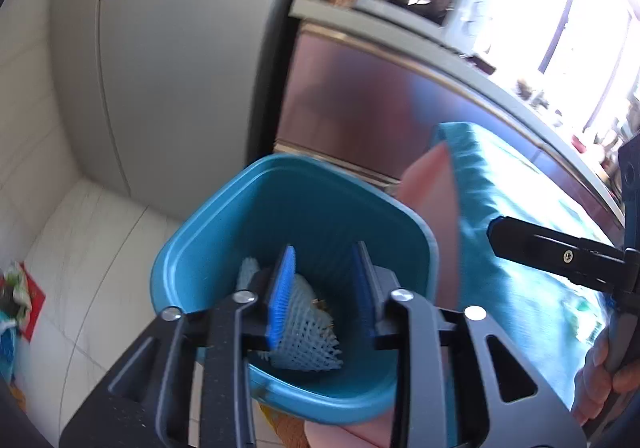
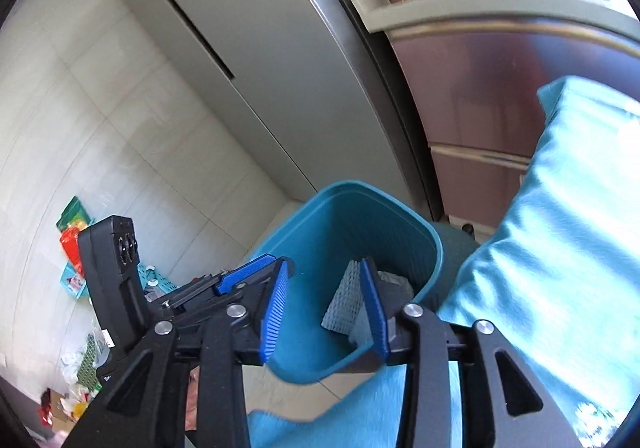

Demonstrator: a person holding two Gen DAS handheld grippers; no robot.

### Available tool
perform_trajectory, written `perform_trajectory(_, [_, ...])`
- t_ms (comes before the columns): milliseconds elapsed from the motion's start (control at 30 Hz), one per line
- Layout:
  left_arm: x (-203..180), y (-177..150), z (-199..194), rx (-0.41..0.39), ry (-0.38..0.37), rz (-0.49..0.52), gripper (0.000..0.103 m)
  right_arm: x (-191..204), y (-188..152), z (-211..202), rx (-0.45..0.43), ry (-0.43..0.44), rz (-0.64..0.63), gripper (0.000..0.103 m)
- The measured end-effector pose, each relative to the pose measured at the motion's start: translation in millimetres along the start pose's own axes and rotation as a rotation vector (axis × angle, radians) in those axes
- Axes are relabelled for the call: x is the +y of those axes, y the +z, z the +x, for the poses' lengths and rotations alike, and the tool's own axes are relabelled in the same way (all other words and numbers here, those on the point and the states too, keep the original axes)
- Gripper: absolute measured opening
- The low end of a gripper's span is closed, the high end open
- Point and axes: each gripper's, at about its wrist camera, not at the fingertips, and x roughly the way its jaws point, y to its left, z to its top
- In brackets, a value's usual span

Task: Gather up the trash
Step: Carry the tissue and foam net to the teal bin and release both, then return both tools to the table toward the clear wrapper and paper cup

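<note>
**Both claws over the bin, foam netting dropping in**

We're looking down into the teal waste bin point(image 1: 296, 208), the biggest thing in play, and both claws are parked right above its mouth. From the left wrist view the bin fills the centre, with the refrigerator point(image 1: 168, 60) behind it at eleven o'clock and a teal cushion point(image 1: 520, 232) off at three o'clock.

Now the key relation: the white foam fruit netting point(image 1: 308, 332) lies directly ahead of and below the left gripper point(image 1: 324, 296), inside the bin, its long axis running from about ten o'clock to four o'clock across the bin floor. The left jaws stand parted; the netting shows between the blue pads, but we judge it to be lying beyond them, not pinched.

Over to the right gripper point(image 2: 324, 308): jaws apart too. A second, greyer piece of foam netting point(image 2: 346, 300) sits against the inner face of the right-hand pad at one o'clock from the claw's centre. Whether it clings to that pad or has already fallen free, we cannot tell. The left claw looks the nearer to the bin floor.

More litter point(image 2: 76, 248) waits on the tiled floor at nine o'clock in the right wrist view, partly hidden behind the left gripper's body. The bin's bottom is shadowed and blurred, and its near rim is cut off by the claws.
</note>
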Motion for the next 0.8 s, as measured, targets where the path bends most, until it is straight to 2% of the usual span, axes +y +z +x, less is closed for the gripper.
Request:
perform_trajectory(200, [-51.1, -3.1, -31.1, -0.049, -0.137, 0.118, 0.048, 9.7, -13.7, -60.1, -0.089, -0.008, -0.081, 0.049])
perform_trajectory(433, [-116.1, -15.5, -42.3, -0.012, -0.307, 0.23, 0.054, -10.0, -43.7, -130.8, -0.187, -0.101, -0.079, 0.056])
perform_trajectory(600, [-158.6, -26.1, -40.4, 0.02, -0.372, 0.289, 0.06, -39.8, -71.4, -177.7, -0.256, -0.212, -0.027, 0.057])
perform_trajectory(800, [-199.5, -42.8, -30.4, 0.081, -0.388, 0.339, 0.062, -80.9, -110.8, -223.9, -0.301, -0.327, 0.065, 0.057])
